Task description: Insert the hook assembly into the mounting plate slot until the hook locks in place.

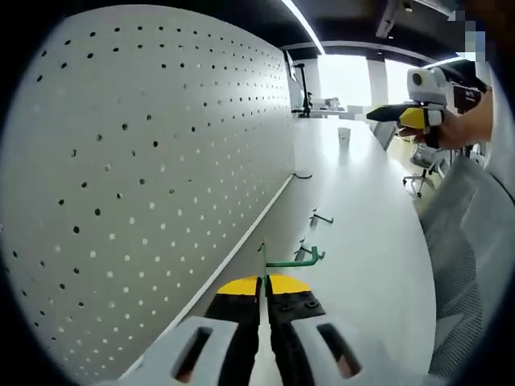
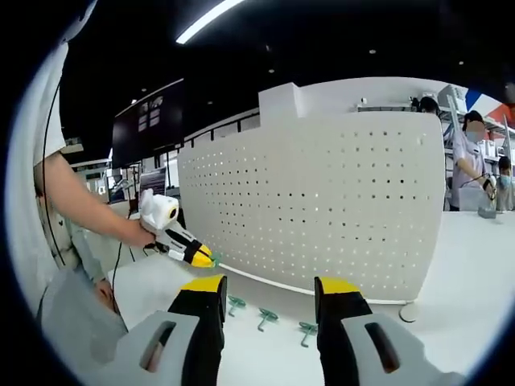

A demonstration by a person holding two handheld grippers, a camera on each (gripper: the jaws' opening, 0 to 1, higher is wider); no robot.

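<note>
Left gripper point(image 1: 263, 296): jaws closed together on a green hook point(image 1: 283, 260), held just above the white desk point(image 1: 362, 209) beside the base of the pegboard point(image 1: 145, 161). The left gripper view runs along the pegboard edge-on and shows two more hooks lying loose on the desk — one point(image 1: 304, 251) just beyond the held one, one point(image 1: 320, 216) farther off — plus a dark hook point(image 1: 302, 174) at the board's foot, a small cup point(image 1: 344, 135) far down the desk, and grey mesh chairs point(image 1: 459, 233) at the desk's edge. The right gripper point(image 1: 414, 117) enters this view at upper right, raised in a hand point(image 1: 460, 129); whether it is open cannot be told there. Right gripper point(image 2: 269, 289), own view: jaws wide apart, nothing between them, facing the pegboard point(image 2: 322, 201) head-on. This view adds three green hooks point(image 2: 267, 316) in a row on the desk point(image 2: 467, 249) before the board, the left gripper point(image 2: 193, 251) at the board's left end, a dark screen point(image 2: 149, 121) behind, and people standing at far right.
</note>
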